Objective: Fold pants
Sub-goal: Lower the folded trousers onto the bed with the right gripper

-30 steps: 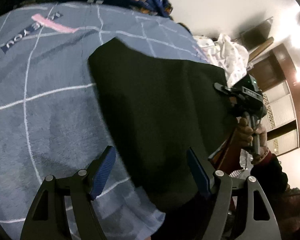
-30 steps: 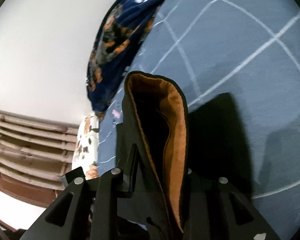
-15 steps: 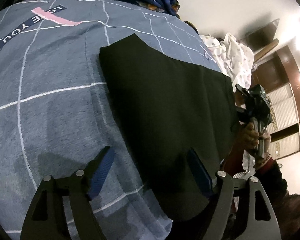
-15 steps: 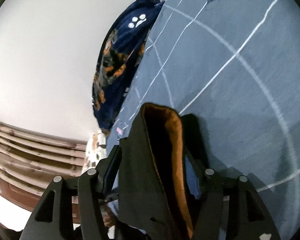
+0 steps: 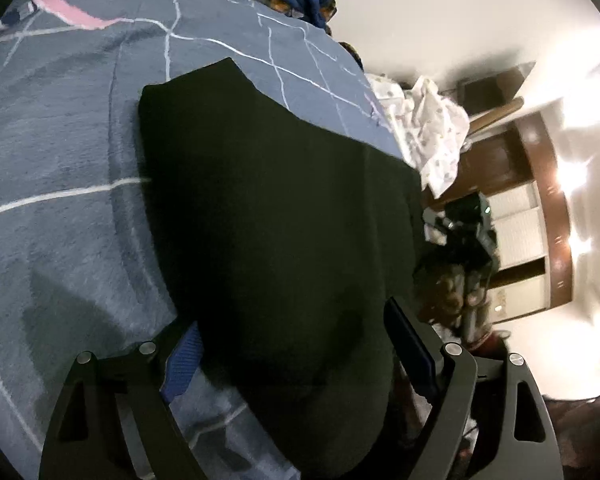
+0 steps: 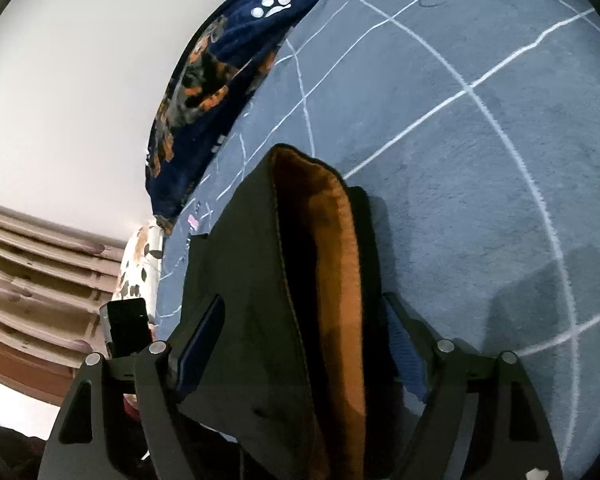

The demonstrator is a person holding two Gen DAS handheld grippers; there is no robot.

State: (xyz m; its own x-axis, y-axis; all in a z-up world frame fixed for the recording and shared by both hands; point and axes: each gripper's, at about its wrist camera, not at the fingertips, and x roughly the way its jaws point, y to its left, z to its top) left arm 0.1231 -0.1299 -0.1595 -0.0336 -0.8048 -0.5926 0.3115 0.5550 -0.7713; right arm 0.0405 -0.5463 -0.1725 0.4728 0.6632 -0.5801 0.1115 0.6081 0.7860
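Black pants with an orange-brown lining lie folded flat on a grey-blue blanket with white grid lines. My left gripper is open, its jaws wide apart on either side of the near edge of the pants. My right gripper is open, its jaws standing wide on either side of the open end of the pants, where the lining shows. The right gripper also shows in the left wrist view, blurred, past the far right side of the pants.
A dark blue patterned blanket is bunched at the far edge of the bed by the white wall. A white printed cloth lies off the bed's corner. Wooden cabinets stand beyond. A floral pillow sits at the left.
My right gripper opened and let go of the pants, which now lie lower on the blanket. My left gripper moved closer over the near edge of the pants.
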